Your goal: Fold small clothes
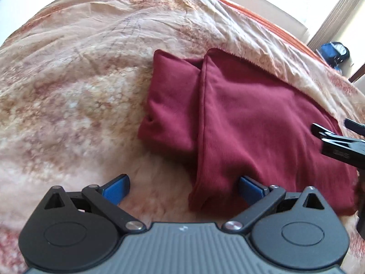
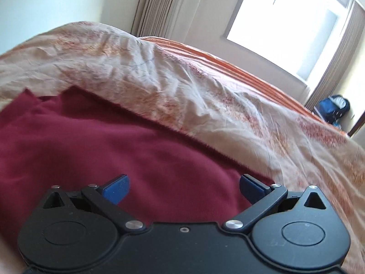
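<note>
A dark red garment point(image 1: 251, 123) lies partly folded on the bedspread, one panel laid over another with a smaller folded part point(image 1: 168, 105) sticking out on the left. My left gripper point(image 1: 183, 188) is open just above the garment's near left corner, nothing between its blue pads point(image 1: 117, 189). The right gripper's black fingers point(image 1: 330, 137) reach in over the garment's right side. In the right wrist view the same red garment point(image 2: 114, 150) fills the lower left, and my right gripper point(image 2: 184, 188) hangs open low over it, empty.
The garment rests on a wrinkled cream and rust patterned bedspread point(image 1: 79, 91) with an orange striped edge point(image 2: 239, 68) at the far side. Beyond the bed are a bright window point(image 2: 285, 22), curtains point(image 2: 159, 4) and a blue bag point(image 2: 335, 109) on the floor.
</note>
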